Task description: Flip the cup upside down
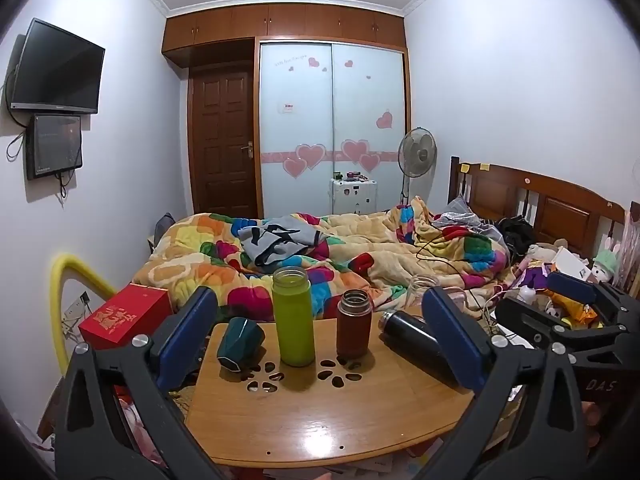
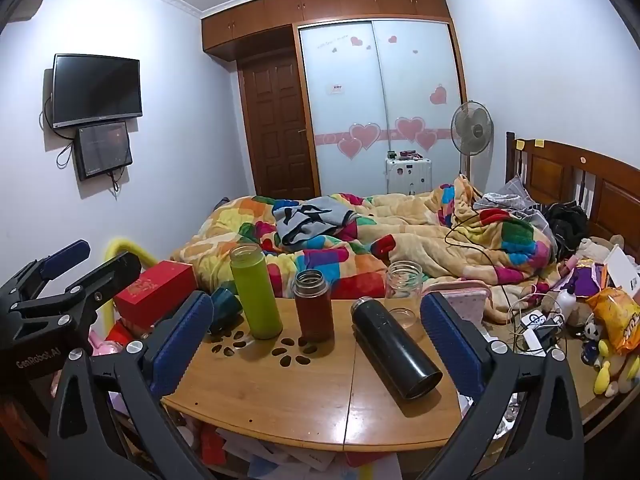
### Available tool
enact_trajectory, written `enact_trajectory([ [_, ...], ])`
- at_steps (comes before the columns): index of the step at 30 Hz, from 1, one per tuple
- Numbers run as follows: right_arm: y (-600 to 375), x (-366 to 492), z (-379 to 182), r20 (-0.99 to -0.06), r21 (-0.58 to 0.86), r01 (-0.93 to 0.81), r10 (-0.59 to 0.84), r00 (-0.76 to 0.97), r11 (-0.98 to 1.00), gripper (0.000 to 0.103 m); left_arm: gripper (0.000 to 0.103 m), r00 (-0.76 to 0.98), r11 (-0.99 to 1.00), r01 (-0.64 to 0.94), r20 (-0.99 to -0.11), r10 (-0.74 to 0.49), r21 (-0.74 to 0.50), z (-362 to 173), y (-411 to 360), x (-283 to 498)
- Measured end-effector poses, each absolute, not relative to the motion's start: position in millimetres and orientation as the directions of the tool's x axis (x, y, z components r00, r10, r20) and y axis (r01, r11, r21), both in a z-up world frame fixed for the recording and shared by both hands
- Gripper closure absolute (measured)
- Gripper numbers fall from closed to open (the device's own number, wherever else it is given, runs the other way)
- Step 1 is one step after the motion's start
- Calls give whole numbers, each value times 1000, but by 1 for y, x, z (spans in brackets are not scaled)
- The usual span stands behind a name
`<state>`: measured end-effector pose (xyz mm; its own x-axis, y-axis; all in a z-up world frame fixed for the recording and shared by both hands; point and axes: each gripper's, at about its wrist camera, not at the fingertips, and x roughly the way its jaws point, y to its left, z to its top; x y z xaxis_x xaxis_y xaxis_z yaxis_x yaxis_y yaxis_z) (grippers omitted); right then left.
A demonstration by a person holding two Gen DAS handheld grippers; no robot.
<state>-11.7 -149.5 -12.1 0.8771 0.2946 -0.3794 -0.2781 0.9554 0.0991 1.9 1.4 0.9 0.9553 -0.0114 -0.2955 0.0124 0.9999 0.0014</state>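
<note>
A dark green faceted cup [image 1: 239, 344] lies tilted on its side at the far left of the round wooden table [image 1: 320, 420]. In the right wrist view the cup [image 2: 226, 308] is partly hidden behind my right gripper's left finger. My left gripper [image 1: 320, 340] is open and empty, held back from the table, with the cup just inside its left finger [image 1: 184, 336]. My right gripper [image 2: 316, 344] is open and empty, over the table's near edge. Each gripper shows at the edge of the other's view.
On the table stand an open green bottle [image 1: 293, 316], an open brown flask [image 1: 354, 324] and a clear glass jar [image 2: 404, 292]. A black flask [image 2: 394, 346] lies on its side. A red box [image 1: 124, 316] sits to the left. The cluttered bed [image 1: 340, 256] is behind.
</note>
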Motion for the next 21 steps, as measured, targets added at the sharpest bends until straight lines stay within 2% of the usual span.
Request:
enact_trajectory([
  [21,-146,-1,-13,-378,93,-278,292,878,956,0,0,956,1000,16,-294,-14,3,-3,8,5],
])
